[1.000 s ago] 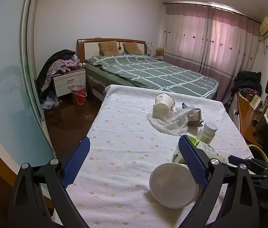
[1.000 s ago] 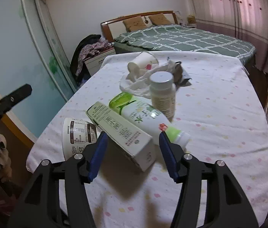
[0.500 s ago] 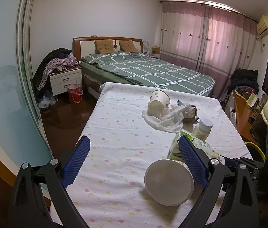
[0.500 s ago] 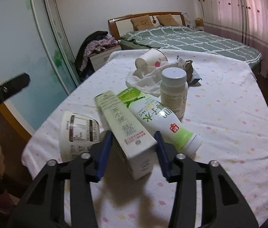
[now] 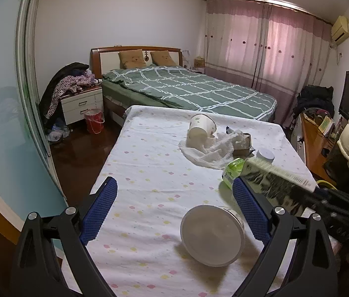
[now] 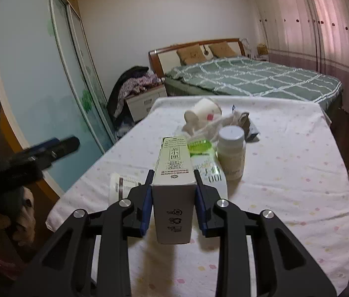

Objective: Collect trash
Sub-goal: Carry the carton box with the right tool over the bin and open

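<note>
Two tools are at work, one idle and one loaded. On the left, the left tool (image 5: 174, 210) hangs with its jaws spread wide and nothing between them, above the desk (image 5: 149, 173) beside a tipped cup (image 5: 212, 235). To the right, the right tool (image 6: 173, 200) has just been closing, and its pads now clamp a carton (image 6: 174, 173), raised clear of the cloth. A green bottle (image 6: 204, 158) and a white jar (image 6: 231, 153) remain just beyond it on the desk. The step in hand looks like the first pickup. Next, the carton needs carrying to a bin; no bin for it is evident here.
</note>
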Motion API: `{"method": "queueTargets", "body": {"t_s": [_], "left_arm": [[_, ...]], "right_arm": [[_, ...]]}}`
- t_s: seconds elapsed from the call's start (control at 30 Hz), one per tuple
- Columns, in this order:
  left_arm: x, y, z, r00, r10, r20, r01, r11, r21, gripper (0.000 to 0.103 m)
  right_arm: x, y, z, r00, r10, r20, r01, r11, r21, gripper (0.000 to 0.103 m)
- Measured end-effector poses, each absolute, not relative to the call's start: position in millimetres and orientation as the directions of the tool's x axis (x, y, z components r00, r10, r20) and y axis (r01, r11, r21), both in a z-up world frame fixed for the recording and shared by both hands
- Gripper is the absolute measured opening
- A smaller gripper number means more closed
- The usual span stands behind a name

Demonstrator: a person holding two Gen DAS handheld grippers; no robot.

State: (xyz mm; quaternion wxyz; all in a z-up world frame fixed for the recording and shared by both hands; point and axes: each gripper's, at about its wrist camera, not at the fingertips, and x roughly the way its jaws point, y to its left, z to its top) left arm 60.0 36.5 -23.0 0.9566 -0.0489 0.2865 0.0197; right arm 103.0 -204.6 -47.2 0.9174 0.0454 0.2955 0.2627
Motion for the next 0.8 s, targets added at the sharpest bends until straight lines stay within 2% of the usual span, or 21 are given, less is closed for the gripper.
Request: {"method": "queueTargets", "body": {"t_s": [0.2, 0.27, 0.4, 0.6, 0.8], "left_arm": [[61.4, 29.3, -26.6, 0.829, -0.007, -0.56, -0.043, 0.996, -0.077, 0.093], [62.0, 25.2, -29.6, 0.823, -0.02, -0.568, -0.029, 0.997, -0.076, 0.093], [67.0, 16.6, -37.8, 0.809, -0.035, -0.586, -0.008, 0.997, -0.071, 0.093], [82.6, 12.7, -53.1, 0.784, -0.021, -0.621, -0.018, 0.998, -0.056, 0.093], [84.3, 25.9, -51.7, 0.78, 0.046, -0.624, -0.079, 0.997, -0.026, 0.093]], "right_arm": [[90.0, -235.1, -26.1, 0.78, 0.445, -0.44, -0.383, 0.895, 0.227, 0.028], [85.3, -251.7, -20.2, 0.832, 0.362, -0.421, -0.308, 0.932, 0.193, 0.028], [81.1, -300.1, -21.3, 0.908, 0.079, -0.412, -0.044, 0.995, 0.094, 0.028], [88.6, -394.7, -49.1, 0.833, -0.264, -0.487, 0.33, 0.943, 0.054, 0.028], [113.5, -458.6, -92.9, 0.719, -0.357, -0.596, 0.471, 0.881, 0.04, 0.029]]}}
